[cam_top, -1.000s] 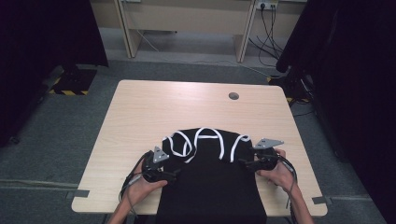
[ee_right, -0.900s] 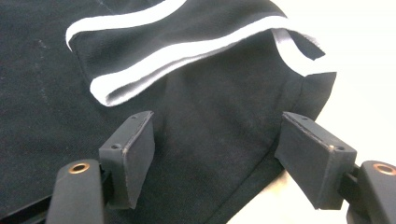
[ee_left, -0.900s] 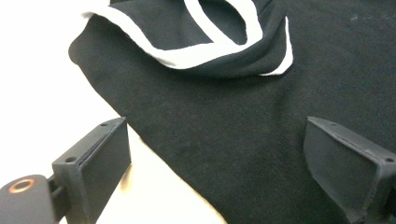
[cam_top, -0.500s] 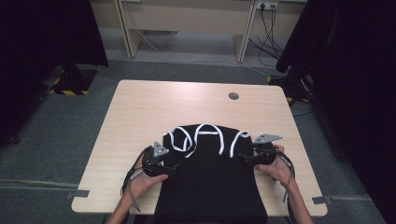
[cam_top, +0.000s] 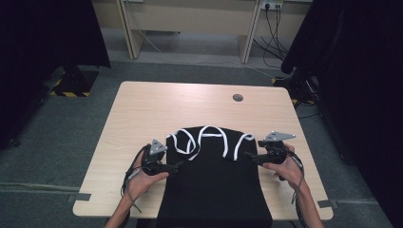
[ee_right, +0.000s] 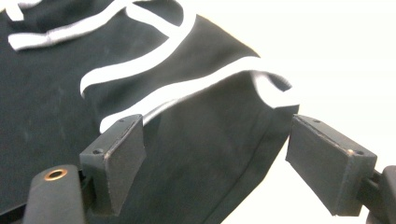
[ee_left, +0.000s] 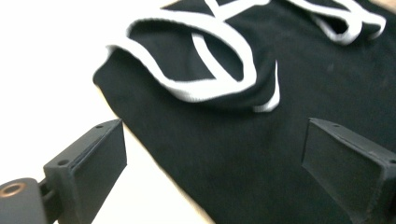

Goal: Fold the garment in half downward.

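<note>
Two bare forearms come in from the near edge of the high view, each hand wrapped around a black handheld two-jaw gripper topped with a grey three-cornered plate. The left hand holds the left gripper low, pointing inward to the person's right, its black jaws spread wide apart with nothing between them. The right hand holds the right gripper pointing inward to the left, its jaws likewise wide apart. A dark cable trails back along each wrist.
</note>
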Demonstrator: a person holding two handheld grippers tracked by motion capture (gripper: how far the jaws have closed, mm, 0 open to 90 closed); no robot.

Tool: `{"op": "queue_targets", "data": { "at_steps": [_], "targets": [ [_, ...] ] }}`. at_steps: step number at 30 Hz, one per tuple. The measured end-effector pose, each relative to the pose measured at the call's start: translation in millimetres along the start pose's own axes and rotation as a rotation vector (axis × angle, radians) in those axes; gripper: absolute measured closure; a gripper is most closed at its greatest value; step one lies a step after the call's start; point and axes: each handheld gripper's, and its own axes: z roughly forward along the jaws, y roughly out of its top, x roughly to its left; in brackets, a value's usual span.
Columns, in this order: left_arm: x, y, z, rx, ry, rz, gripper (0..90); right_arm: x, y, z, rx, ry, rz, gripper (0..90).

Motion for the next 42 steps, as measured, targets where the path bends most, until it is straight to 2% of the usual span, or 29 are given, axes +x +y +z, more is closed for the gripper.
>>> {"op": "queue_targets", "data": {
  "at_steps": [3, 8, 12, 16, 17, 19, 23, 25, 26, 27, 30, 33, 34, 36, 37, 39, 42],
  "targets": [
    [5.0, 10.1, 5.1, -0.003, -0.019, -0.024, 5.2, -3.6, 7.6, 0.4, -0.005, -0.003, 0.002, 17.7],
    [12.7, 24.2, 19.2, 0.013, -0.032, -0.054, 5.0, -15.3, 18.4, 10.6, 0.008, -0.005, 0.005, 16.6],
    [21.1, 38.5, 32.7, 0.028, -0.015, -0.064, 5.0, -22.8, 29.4, 21.1, 0.012, -0.009, 0.01, 16.6],
    [32.0, 55.0, 53.5, 0.06, -0.005, -0.082, 4.8, -28.3, 43.4, 35.5, 0.035, -0.005, 0.002, 16.6],
    [33.2, 58.8, 60.1, 0.08, -0.005, -0.078, 4.6, -29.3, 47.2, 41.5, 0.055, 0.003, 0.0, 16.6],
    [34.5, 65.5, 73.4, 0.118, 0.017, -0.039, 4.5, -31.9, 52.2, 53.0, 0.09, -0.005, -0.011, 16.6],
    [38.3, 73.4, 93.1, 0.155, 0.022, -0.028, 4.6, -34.9, 54.7, 71.4, 0.143, 0.002, -0.017, 18.0],
    [38.5, 73.7, 102.4, 0.177, 0.016, -0.009, 4.6, -34.0, 54.7, 75.4, 0.158, 0.012, -0.017, 18.8],
    [38.3, 73.0, 106.1, 0.187, 0.02, -0.009, 4.7, -32.8, 54.8, 77.8, 0.169, 0.014, -0.028, 19.9],
    [38.0, 72.6, 108.5, 0.181, 0.037, 0.011, 3.7, -32.0, 54.5, 78.7, 0.176, 0.015, -0.031, 21.3],
    [36.9, 73.4, 109.5, 0.193, 0.052, 0.053, 3.6, -30.6, 52.6, 79.8, 0.178, 0.015, -0.036, 24.4],
    [31.9, 70.9, 104.9, 0.156, 0.023, 0.091, 20.2, -28.6, 52.3, 77.0, 0.165, 0.042, -0.053, 43.3],
    [29.8, 70.4, 102.6, 0.151, 0.011, 0.1, 28.4, -27.2, 52.2, 76.0, 0.164, 0.052, -0.063, 51.8],
    [27.3, 70.3, 100.9, 0.15, 0.004, 0.104, 49.3, -25.4, 52.5, 74.1, 0.173, 0.086, -0.068, 70.4],
    [24.5, 70.2, 99.4, 0.149, -0.018, 0.103, 61.5, -25.7, 52.0, 73.6, 0.172, 0.091, -0.075, 77.0],
    [24.9, 70.6, 99.5, 0.149, -0.032, 0.086, 73.4, -25.9, 51.4, 73.4, 0.169, 0.116, -0.064, 81.1],
    [25.6, 70.7, 98.6, 0.14, -0.045, 0.078, 78.9, -25.5, 52.3, 71.5, 0.155, 0.125, -0.076, 82.4]
  ]
}}
